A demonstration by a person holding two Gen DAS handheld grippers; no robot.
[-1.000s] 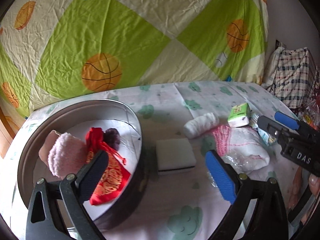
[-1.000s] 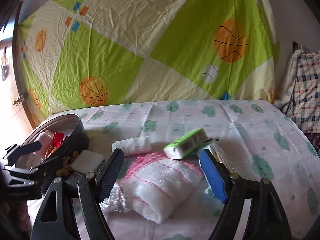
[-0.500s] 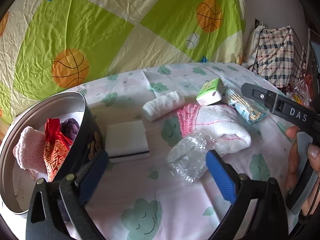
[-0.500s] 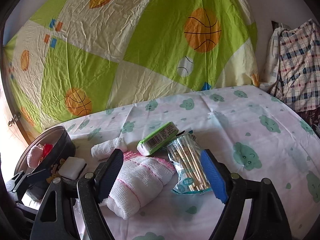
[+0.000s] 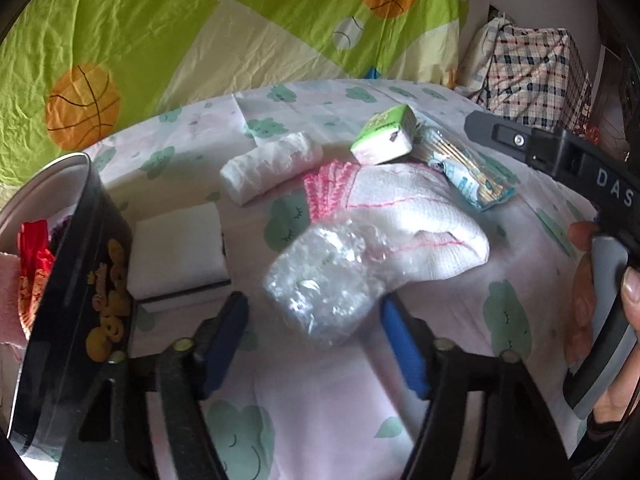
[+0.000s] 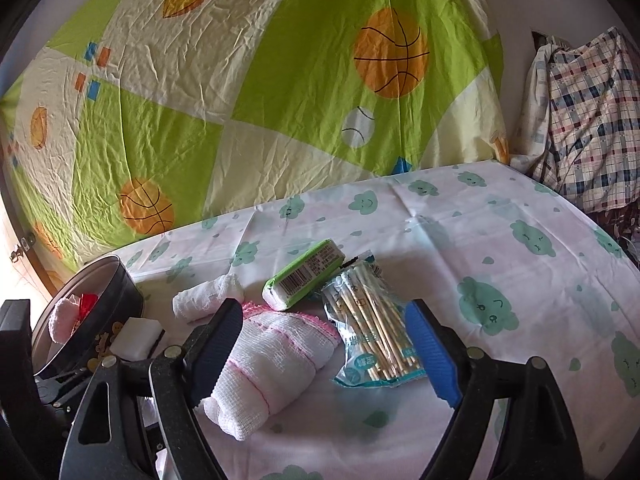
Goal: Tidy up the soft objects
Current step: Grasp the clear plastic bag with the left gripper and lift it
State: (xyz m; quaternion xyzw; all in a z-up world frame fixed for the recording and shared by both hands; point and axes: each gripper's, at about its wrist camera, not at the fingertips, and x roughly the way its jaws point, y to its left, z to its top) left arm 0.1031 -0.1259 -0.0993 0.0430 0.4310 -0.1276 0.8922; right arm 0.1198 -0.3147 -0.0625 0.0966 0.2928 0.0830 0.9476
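closing, left claw now flanks the plastic bag (pads apart from it), right claw open wide.

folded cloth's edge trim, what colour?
Pink, on the white folded cloth; clearest in the right wrist view.

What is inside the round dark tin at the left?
Inside the round tin I can see a fluffy pink cloth, a red pouch and something dark purple. The tin's wall covers the lower part, so anything beneath stays unseen.
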